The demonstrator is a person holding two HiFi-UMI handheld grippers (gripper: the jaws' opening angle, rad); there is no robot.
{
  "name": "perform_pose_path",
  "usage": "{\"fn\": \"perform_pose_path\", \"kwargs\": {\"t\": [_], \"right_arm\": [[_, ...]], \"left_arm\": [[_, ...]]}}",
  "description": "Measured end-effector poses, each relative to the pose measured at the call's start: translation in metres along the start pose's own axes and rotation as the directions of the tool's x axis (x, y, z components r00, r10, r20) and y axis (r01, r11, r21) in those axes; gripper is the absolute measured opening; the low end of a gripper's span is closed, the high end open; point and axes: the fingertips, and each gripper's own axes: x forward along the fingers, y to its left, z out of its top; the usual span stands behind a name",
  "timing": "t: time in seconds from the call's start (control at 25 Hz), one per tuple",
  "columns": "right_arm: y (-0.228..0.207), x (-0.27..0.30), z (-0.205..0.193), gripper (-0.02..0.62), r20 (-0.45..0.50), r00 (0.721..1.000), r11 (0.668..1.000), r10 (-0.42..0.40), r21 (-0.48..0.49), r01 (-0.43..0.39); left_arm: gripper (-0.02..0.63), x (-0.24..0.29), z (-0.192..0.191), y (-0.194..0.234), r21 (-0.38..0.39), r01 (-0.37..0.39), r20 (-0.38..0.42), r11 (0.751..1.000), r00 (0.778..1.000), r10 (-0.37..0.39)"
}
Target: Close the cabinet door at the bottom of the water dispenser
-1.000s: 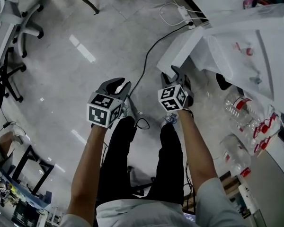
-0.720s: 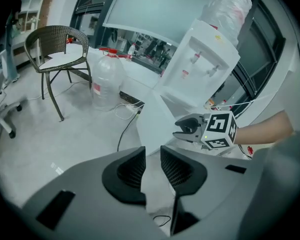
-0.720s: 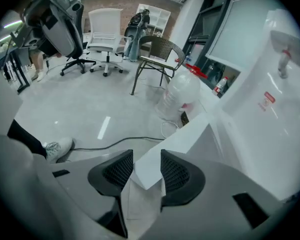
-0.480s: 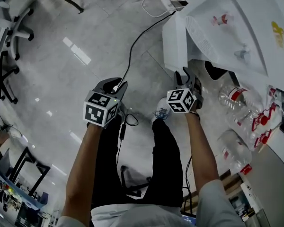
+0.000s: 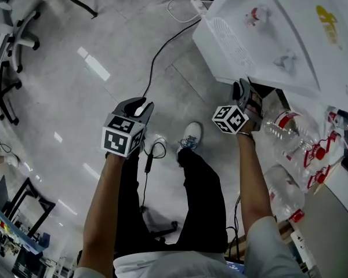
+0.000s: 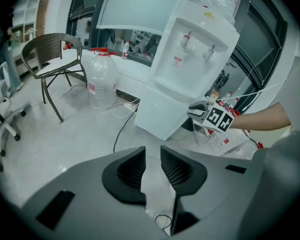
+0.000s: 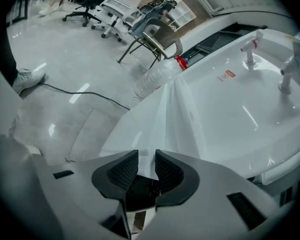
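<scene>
A: Is any writing showing on the water dispenser (image 5: 296, 42)?

B: A yellow mark (image 5: 327, 21) is sitting high on its front, and a red sticker (image 7: 229, 75) is sitting beside 1 of its 2 taps. Both are showing too small to read. The clear bottles (image 5: 290, 126) lying at the dispenser's foot are wearing red labels, also unreadable.

A: Where is the cabinet door (image 6: 162, 115) sitting?

B: It is hanging on the dispenser's lower front, under the drip grille (image 5: 227, 36). It is standing upright and angling slightly off the body, with a dark gap showing at its free edge. Its top edge is running along the dispenser's front.

A: And the tools?

B: The right gripper (image 7: 146, 160) is working at that free edge. Its jaws are closing, the door's white edge is running straight into the gap between them, and the pads are not visibly pressing on it. The left gripper (image 6: 152, 151) is hovering well out in front of the dispenser, jaws apart, holding nothing.

A: Room to move?

B: Open tiled floor (image 5: 93, 114) is lying in front of the dispenser, with a black cable (image 5: 162, 54) trailing across it. The bottles are crowding the dispenser's side by the right gripper.
</scene>
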Motion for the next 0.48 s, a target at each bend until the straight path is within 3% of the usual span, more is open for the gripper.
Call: {"fn": "perform_pose_path", "kwargs": {"t": [0.12,0.32,0.48], "right_arm": [[-0.009,0.006,-0.01,0.129,-0.008,1.0,1.0,-0.022,-0.004,0.022],[-0.016,0.011,-0.015,0.109,0.003,0.996,0.99,-0.091,-0.104,0.091],[-0.027,0.002,-0.026,0.041,-0.022,0.983,0.982,-0.185,-0.053,0.183]], "left_arm": [[0.107,0.003,-0.001,-0.003,-0.019,-0.008,0.006,1.0,1.0,0.008],[0.107,0.006,-0.007,-0.002,-0.044,-0.029,0.005,0.999,1.0,0.029],[0.107,0.006,-0.009,-0.004,-0.038,-0.033,0.002,0.999,0.999,0.033]]}}
